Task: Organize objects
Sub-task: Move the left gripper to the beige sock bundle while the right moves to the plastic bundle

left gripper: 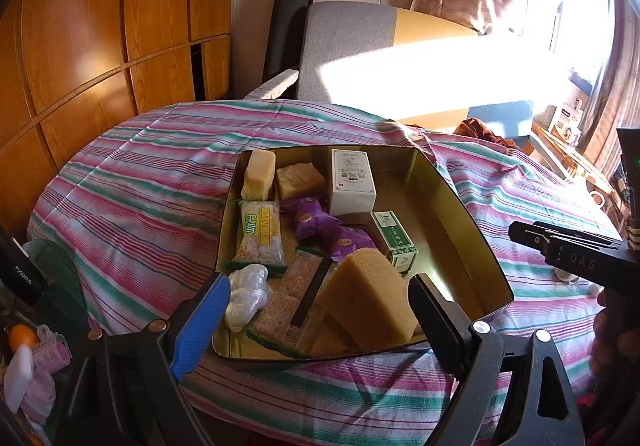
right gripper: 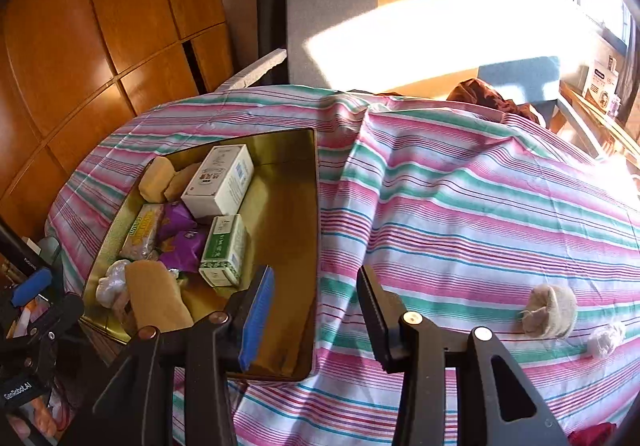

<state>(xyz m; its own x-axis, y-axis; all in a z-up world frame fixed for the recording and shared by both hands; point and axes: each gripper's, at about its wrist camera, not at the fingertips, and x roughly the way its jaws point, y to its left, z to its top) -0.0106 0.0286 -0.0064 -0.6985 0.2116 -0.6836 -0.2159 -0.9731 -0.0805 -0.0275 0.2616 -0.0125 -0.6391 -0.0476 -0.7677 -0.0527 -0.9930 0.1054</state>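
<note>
Grippers (left gripper: 320, 298) (right gripper: 316, 310) level, jaws apart — hovering above tin (left gripper: 460, 202), empty-handed

cloth (right gripper: 460, 186): pink-green-white stripes | tin (left gripper: 452, 214): gold | packets (left gripper: 308, 220): purple | sponge (left gripper: 368, 294): yellow-tan

On my bed (right gripper: 460, 206) the tin (right gripper: 288, 246) lies toward the left edge, boxes and snack packets inside it; a sock ball (right gripper: 550, 312) lies well right, near the front edge.
</note>
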